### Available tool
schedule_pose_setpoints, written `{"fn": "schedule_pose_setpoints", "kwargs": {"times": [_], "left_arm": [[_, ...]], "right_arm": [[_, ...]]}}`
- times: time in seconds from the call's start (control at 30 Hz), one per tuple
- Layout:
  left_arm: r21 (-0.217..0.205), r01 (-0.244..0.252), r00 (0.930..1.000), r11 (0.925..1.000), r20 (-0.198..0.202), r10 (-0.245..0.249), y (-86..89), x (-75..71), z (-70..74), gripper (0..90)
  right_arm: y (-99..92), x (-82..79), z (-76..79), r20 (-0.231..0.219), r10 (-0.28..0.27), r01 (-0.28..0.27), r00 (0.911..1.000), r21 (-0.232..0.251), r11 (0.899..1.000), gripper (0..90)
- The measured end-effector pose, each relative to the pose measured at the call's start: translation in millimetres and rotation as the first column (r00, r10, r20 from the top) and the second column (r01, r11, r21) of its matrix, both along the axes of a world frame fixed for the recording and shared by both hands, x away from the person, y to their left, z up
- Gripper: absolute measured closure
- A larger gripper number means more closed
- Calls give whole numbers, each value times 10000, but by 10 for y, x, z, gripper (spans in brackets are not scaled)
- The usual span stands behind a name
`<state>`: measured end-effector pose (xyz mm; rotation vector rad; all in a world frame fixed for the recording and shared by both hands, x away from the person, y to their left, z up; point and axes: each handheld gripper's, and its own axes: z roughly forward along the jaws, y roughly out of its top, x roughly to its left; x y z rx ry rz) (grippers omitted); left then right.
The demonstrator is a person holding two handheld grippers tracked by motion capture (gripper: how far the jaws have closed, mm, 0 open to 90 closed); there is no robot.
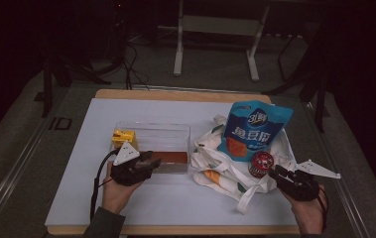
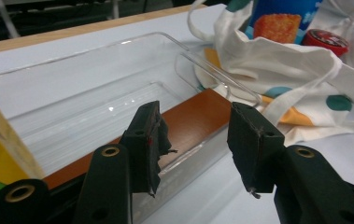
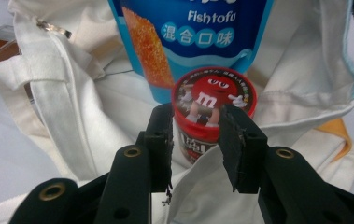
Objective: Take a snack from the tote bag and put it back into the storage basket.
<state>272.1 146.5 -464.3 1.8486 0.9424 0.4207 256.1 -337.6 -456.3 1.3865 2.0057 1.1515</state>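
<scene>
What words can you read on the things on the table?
"Fishtofu": on the blue snack bag.
"混合口味": below it on that bag.
"m": on the red figure on the candy tub's lid.
The ring of print round the lid and the tub's side label are too blurred to read.

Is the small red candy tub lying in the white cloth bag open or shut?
Shut: the small red candy tub has its printed lid on.

tote bag (image 1: 227,171): white, with teal dots and orange patches
snack pouch (image 1: 255,130): blue, white lettering, an orange fried square printed on it
candy tub (image 1: 261,164): red lid with a red cartoon character (white "m" on its chest)
storage box (image 1: 152,144): clear, with a brown slab inside
carton (image 1: 123,138): yellow, green print
table mat (image 1: 76,188): pale white
jaws: black
</scene>
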Motion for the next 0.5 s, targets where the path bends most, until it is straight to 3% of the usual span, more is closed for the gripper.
{"fn": "schedule_pose_setpoints", "kwargs": {"times": [0.13,0.5], "left_arm": [[-37,218,9997,9998,65,-217,-18,-19,-20,556],[361,1039,9943,9939,214,-1047,-122,-89,-124,626]], "right_arm": [[-15,23,29,41,-34,34,10000,-34,10000,652],[-9,177,159,123,-48,52,9999,-350,9994,656]]}}
